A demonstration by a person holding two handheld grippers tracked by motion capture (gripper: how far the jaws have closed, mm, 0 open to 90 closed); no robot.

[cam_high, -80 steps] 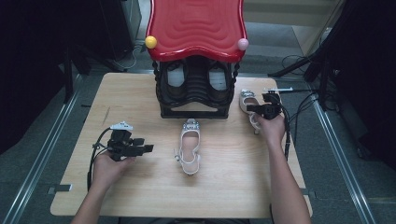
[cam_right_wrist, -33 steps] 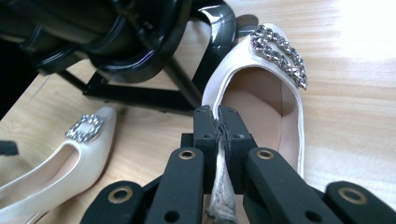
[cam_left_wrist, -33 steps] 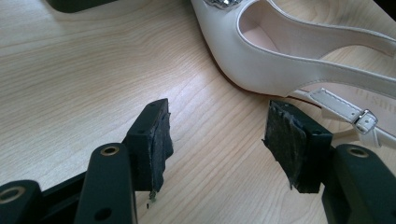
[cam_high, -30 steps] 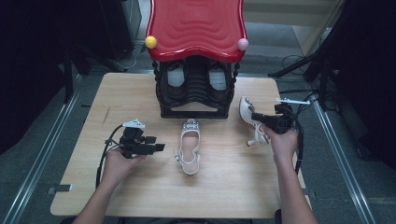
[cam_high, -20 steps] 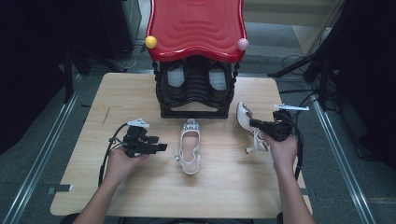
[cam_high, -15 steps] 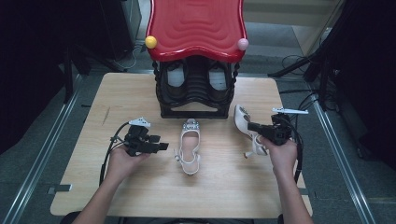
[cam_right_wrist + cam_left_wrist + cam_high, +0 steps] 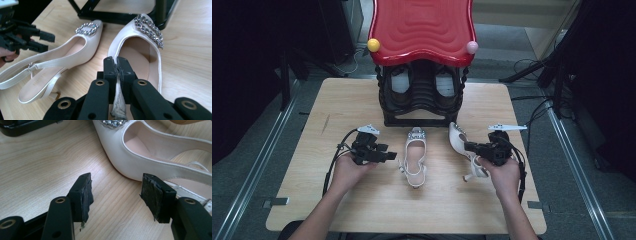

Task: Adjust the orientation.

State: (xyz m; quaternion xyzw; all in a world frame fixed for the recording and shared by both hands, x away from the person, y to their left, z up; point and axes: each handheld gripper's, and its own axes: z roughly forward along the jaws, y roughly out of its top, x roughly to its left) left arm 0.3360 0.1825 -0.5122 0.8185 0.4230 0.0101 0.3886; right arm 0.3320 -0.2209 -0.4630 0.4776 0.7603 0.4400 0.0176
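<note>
Shoes, two white slingbacks with jewelled buckles, lie on the tabletop point(image 7: 362, 210) in front of me. My right tongs point(image 7: 116, 65) are clenched on the side wall of the right shoe point(image 7: 146, 53); the right gripper view shows the white rim pinched between the black pads, a detail too small to read from above. My left tongs point(image 7: 116, 192) are released, jaws spread over bare wood just beside the left shoe point(image 7: 150, 157), not touching it. From the high view, that shoe point(image 7: 414, 156) lies at the middle, the gripped one point(image 7: 460, 143) to its right, toes toward the black rack point(image 7: 422, 100) under its red top point(image 7: 422, 27).
</note>
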